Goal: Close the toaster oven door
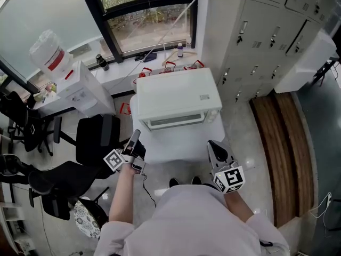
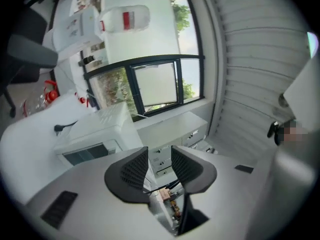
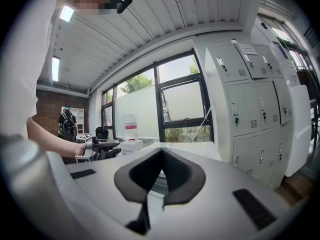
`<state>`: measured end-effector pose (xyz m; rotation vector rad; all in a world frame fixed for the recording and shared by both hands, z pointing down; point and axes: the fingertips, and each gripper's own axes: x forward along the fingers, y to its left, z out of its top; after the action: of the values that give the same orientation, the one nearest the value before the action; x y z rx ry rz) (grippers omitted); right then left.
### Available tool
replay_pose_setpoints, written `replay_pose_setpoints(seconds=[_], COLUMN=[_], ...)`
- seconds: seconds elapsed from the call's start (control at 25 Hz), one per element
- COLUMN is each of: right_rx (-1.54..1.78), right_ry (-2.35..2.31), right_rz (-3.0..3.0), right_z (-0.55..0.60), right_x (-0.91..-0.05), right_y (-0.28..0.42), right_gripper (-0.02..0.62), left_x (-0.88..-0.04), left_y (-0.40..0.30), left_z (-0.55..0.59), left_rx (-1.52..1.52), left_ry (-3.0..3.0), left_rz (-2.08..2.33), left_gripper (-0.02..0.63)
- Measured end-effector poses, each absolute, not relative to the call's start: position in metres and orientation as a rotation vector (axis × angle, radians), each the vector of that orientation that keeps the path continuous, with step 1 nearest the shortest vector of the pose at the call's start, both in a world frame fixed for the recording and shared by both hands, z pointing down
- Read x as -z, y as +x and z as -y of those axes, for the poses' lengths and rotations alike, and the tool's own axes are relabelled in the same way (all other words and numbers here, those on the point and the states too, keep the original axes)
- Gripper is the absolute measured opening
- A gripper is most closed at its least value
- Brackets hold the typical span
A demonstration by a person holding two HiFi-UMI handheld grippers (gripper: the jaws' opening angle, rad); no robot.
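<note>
The white toaster oven (image 1: 178, 96) stands on a white table (image 1: 181, 143) in front of me. Its glass door (image 1: 176, 121) looks upright against the oven's front. In the left gripper view the oven (image 2: 97, 134) lies left of the jaws, its dark window facing me. My left gripper (image 1: 134, 138) hovers off the table's left front corner, tilted, jaws apart with nothing between them (image 2: 160, 160). My right gripper (image 1: 215, 149) rests at the table's right front corner, its fingertips meeting (image 3: 161, 153) on nothing. Neither gripper touches the oven.
Black office chairs (image 1: 96, 137) stand to the left beside a water dispenser (image 1: 64, 73) with a bottle. Grey lockers (image 1: 266, 31) line the right side. A window sill (image 1: 154, 57) with small bottles and red-handled items runs behind the oven. A wooden floor strip (image 1: 282, 143) lies to the right.
</note>
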<state>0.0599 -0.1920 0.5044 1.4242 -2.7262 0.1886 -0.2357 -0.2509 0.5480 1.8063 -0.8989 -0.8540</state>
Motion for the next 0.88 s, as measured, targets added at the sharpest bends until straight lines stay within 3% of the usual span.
replay_pose_setpoints(seconds=[0.6, 0.88], right_rx=[-0.182, -0.209], right_ry=[1.441, 1.483], right_rz=[2.752, 2.758], right_z=[0.192, 0.195], right_x=[-0.493, -0.491], right_y=[0.061, 0.065], right_gripper=[0.008, 0.008], left_x=[-0.463, -0.456], left_y=[-0.199, -0.197], left_z=[0.2, 0.177], left_rx=[0.436, 0.306], left_ry=[2.483, 2.501], left_rz=[1.517, 1.848], left_gripper=[0.101, 0.028])
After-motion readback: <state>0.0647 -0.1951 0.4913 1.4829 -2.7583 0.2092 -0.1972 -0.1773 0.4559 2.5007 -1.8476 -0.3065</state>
